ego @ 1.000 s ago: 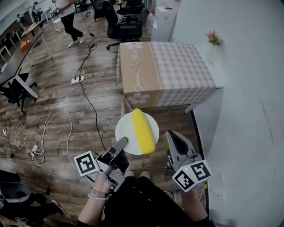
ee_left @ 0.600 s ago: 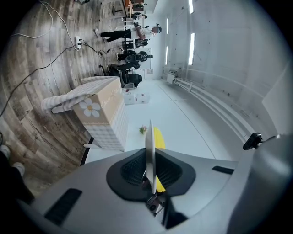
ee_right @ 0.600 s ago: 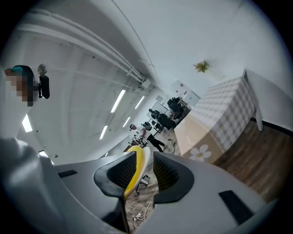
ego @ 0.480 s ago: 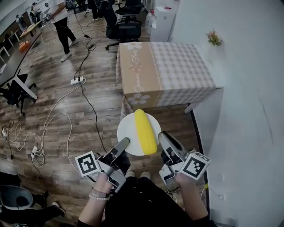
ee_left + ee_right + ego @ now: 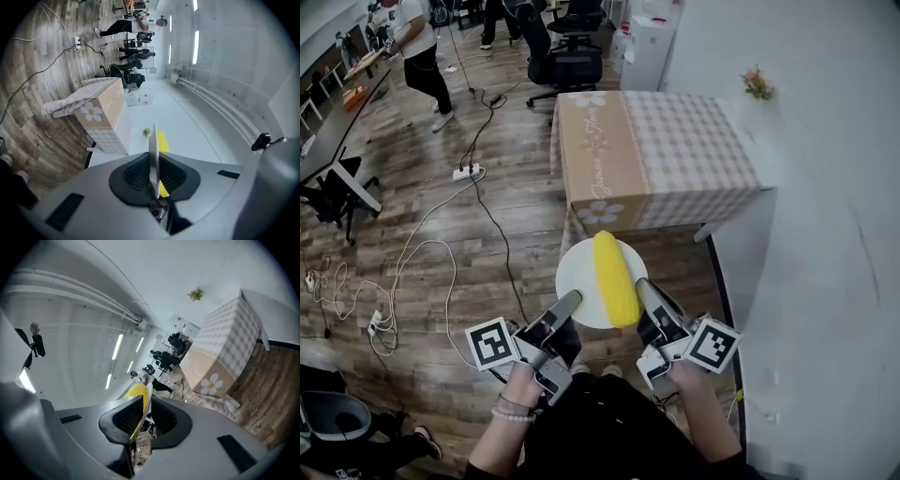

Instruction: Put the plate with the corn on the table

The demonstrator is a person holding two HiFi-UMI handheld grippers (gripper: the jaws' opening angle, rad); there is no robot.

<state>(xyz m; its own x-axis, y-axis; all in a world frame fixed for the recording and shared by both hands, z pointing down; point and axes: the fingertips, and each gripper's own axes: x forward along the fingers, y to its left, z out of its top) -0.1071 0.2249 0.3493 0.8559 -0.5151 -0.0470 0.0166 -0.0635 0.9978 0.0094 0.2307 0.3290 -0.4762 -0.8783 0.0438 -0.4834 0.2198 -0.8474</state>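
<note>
A white plate (image 5: 581,279) with a yellow corn cob (image 5: 615,277) lying on it is held level above the wooden floor, just short of the table (image 5: 661,150) with its checked cloth. My left gripper (image 5: 571,303) is shut on the plate's near left rim. The right gripper (image 5: 643,287) is shut on its right rim, beside the cob. In the left gripper view the plate (image 5: 153,154) runs edge-on between the pads, with the corn (image 5: 162,139) behind it. The right gripper view shows the same rim (image 5: 147,397) and the corn (image 5: 135,393) between its pads.
The table stands against a white wall (image 5: 825,206) on the right, a small flower (image 5: 757,82) at its far corner. Cables and a power strip (image 5: 467,171) lie on the floor to the left. Office chairs (image 5: 567,56) and a walking person (image 5: 412,42) are farther back.
The right gripper has swung in from the right and closed on the plate's right rim. The plate has shifted slightly toward the table. The person in the background has walked left.
</note>
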